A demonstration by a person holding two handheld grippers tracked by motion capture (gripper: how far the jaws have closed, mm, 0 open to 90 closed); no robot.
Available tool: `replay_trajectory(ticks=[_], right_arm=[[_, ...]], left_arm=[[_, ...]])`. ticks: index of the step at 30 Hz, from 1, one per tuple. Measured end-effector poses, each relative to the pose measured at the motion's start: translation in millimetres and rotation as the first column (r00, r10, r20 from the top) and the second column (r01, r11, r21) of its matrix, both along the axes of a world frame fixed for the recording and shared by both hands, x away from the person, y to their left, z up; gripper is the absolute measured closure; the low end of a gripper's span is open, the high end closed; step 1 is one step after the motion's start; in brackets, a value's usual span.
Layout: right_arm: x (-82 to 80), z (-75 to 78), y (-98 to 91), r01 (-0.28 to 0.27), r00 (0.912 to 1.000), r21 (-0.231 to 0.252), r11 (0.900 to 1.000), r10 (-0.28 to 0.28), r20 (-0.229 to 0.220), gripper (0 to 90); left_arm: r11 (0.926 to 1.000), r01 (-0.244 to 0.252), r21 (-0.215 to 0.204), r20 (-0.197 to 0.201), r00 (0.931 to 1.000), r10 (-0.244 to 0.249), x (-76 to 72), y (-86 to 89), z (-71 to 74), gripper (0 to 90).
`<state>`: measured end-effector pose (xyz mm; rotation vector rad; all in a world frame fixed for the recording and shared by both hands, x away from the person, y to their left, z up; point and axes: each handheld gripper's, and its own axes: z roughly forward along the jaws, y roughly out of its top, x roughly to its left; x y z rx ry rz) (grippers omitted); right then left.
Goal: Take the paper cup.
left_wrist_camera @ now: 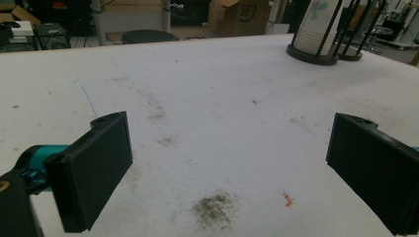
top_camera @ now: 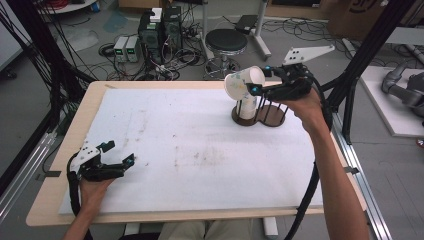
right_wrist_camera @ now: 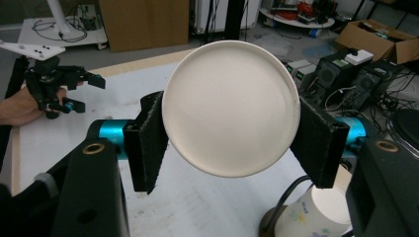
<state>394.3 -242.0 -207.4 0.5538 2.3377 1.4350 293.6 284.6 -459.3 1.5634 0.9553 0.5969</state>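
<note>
My left gripper [top_camera: 116, 152] rests with jaws spread wide and nothing between them, near the table's [top_camera: 45, 200] front-left edge. Ahead of it I see broad, stained white surface with free room. At the far right, my right gripper [top_camera: 260, 80] clamps a white paper cup [right_wrist_camera: 230, 107], tilted above the cup stack [top_camera: 246, 106] in its wire holder [top_camera: 272, 116].
</note>
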Motion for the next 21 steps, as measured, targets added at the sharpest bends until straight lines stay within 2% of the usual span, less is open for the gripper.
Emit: replay_trajectory(ticks=[10, 21], right_arm=[[-27.7, -18.7, 5.1, -0.033, 0.9992, 0.047, 0.9983, 0.032, 0.023, 36.5], [-46.4, -41.2, 9.9, -0.07, 0.9972, 0.095, 0.993, 0.067, 0.034, 36.5]], left_arm=[[1.0, 0.002, 0.004, 0.002, 1.0, -0.002, -0.2, 0.0, 0.1, 3.8], [1.0, 0.003, 0.003, 0.005, 1.0, -0.003, -0.3, 0.1, 0.0, 3.8]])
